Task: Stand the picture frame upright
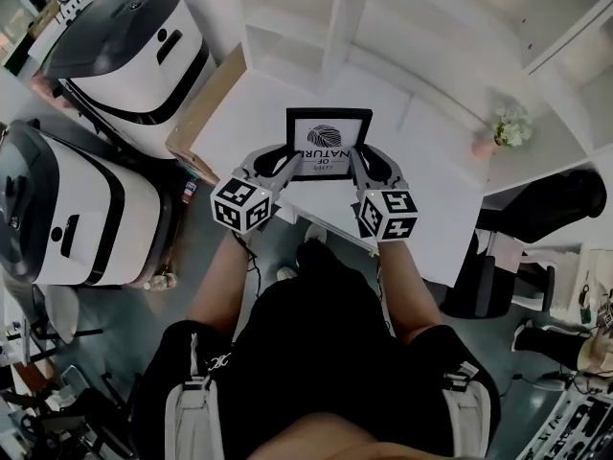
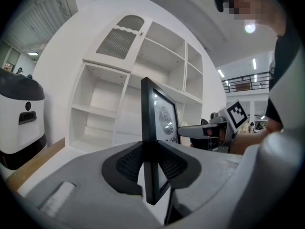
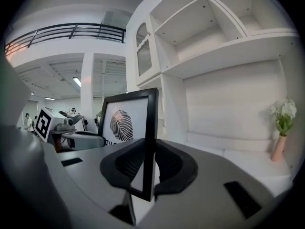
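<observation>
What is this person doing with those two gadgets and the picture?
A person holds a two-jaw gripper in each hand and is handling a black picture frame with them. The left gripper is clamped on one side edge of the frame and the right gripper on the opposite edge. Together they hold it over a white table, in front of white shelves, print facing the person. Whether it touches the table is unclear.
</observation>
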### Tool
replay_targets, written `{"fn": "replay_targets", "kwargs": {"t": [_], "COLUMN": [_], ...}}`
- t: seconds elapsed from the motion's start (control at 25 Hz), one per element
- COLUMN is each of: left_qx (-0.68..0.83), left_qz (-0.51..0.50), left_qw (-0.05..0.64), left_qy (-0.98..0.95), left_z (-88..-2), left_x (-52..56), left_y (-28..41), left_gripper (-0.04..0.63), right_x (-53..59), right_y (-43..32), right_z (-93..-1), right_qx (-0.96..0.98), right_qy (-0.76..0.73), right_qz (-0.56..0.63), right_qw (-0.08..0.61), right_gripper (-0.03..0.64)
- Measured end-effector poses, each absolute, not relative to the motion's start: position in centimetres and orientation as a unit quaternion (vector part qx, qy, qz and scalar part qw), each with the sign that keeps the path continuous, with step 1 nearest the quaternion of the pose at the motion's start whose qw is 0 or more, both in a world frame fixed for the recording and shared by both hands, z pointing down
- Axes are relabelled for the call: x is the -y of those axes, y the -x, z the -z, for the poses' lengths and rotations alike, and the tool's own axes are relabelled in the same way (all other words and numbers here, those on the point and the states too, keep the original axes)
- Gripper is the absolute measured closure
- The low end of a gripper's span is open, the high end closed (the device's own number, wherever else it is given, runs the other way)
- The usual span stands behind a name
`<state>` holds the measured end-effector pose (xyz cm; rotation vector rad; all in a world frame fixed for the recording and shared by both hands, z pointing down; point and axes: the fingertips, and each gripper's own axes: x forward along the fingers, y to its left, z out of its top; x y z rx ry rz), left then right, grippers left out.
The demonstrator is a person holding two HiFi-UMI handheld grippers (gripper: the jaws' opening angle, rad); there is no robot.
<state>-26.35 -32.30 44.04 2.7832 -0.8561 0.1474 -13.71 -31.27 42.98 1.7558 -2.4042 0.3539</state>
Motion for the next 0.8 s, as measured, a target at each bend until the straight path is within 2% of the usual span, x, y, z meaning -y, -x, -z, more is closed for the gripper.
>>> {"fn": "replay_targets", "kwargs": {"t": [0.8], "left_qx": [0.259], "left_qz": [-0.144], "left_qw": [0.143], "left_qy": [-0.944], "left_z": [-53.8], "left_x": [50.1], "left_y": [25.0], "left_gripper": [0.485], "right_x": [45.6], "right_y": [13.0], "right_z": [-52.9], "right_qx": [0.767], "right_qy": [-0.602], "right_qz": [-0.207], "right_qw": [0.082], "right_gripper": [0.549]}}
